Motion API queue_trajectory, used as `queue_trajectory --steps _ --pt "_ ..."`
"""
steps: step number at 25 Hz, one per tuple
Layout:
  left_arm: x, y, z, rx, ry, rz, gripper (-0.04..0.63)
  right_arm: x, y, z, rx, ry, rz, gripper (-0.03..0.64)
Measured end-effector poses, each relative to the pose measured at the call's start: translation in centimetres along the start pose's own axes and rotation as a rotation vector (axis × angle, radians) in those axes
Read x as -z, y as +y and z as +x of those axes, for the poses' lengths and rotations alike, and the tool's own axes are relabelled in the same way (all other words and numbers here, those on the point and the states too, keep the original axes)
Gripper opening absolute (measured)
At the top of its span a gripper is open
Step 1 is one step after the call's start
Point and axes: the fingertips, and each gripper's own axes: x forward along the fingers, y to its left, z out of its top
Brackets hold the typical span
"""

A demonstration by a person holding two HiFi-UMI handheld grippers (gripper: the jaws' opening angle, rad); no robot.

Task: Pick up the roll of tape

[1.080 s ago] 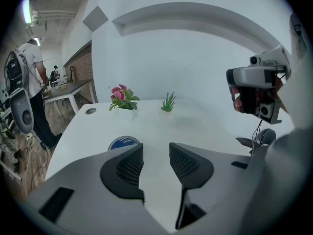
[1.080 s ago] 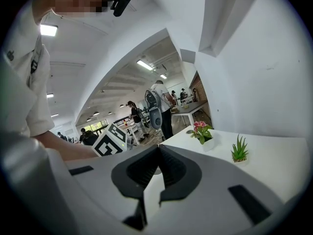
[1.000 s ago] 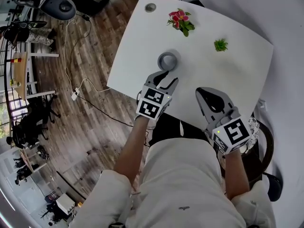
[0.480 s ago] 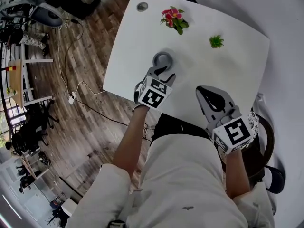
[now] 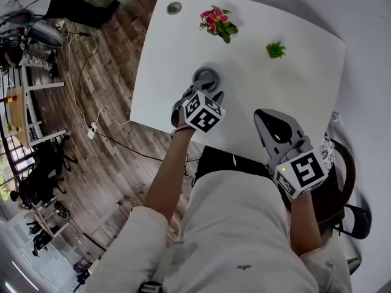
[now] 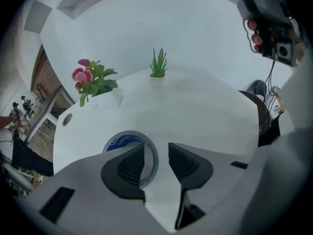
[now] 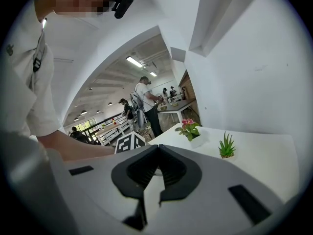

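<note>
Fingers, left gripper (image 6: 156, 148): I am just narrowing them; they are standing apart, straddling one wall of the roll of tape (image 6: 120, 141), pads not yet pressing.
Fingers, right gripper (image 7: 157, 151): I am holding them together, empty, well apart from the roll.
Tape position: lying flat on the counter (image 5: 293, 84), near its left edge.
Progress: I am judging the reach done; squeezing and lifting are remaining.

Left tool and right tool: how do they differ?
The left tool has jaws apart, having just closed a little, the tape wall between them; the right tool has jaws together, empty. The left tool is over the tape; the right tool is away from it. Both are grey.
</note>
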Motion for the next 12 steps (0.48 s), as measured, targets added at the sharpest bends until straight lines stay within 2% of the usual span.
queue_trajectory --steps 12 --pt "1.0 0.0 1.9 0.01 0.086 0.123 0.15 0.1 -0.4 0.6 0.031 0.005 0.028 0.008"
